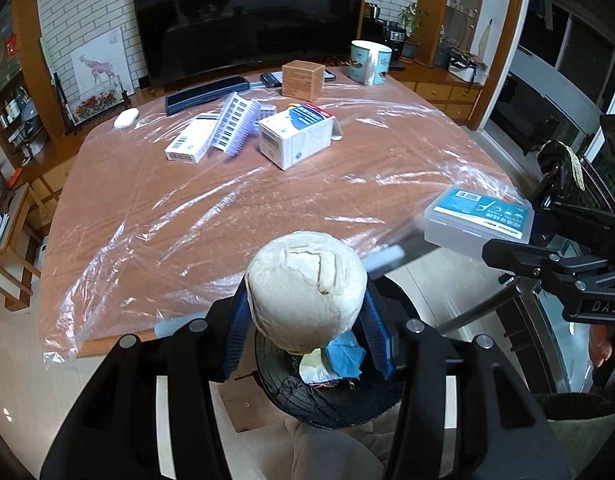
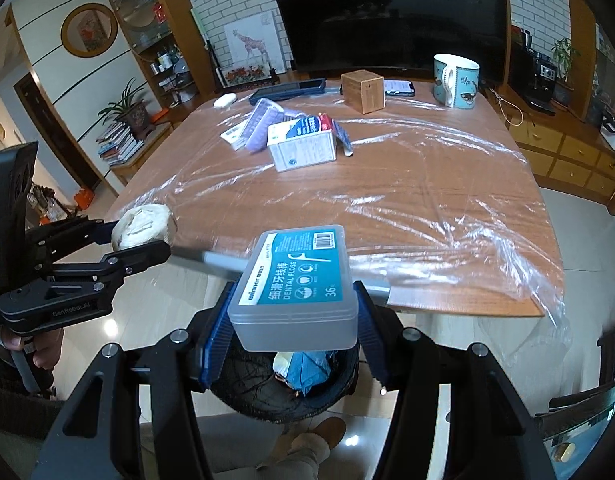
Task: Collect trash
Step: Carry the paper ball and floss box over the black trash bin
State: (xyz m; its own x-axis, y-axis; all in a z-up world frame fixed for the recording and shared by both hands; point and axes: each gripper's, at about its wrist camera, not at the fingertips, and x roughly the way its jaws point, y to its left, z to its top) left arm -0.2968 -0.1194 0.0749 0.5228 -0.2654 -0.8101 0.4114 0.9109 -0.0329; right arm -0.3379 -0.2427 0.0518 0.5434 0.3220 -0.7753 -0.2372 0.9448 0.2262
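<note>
Both loads sit over the black bin (image 1: 331,400) below the bench edge — drop step is in hand. Left gripper (image 1: 307,320) is clamped on a crumpled paper ball (image 1: 305,290); right gripper (image 2: 293,320) is clamped on a dental floss box (image 2: 297,284). The bin already holds blue and white scraps. Next move, as I judge it: centre each load over the rim, then let the jaws part one at a time so nothing bounces out. Farther out on the bench (image 1: 235,208) — a white carton (image 1: 295,136), a flat box (image 1: 191,140) and a barcode strip (image 1: 233,126) remain to collect.
</note>
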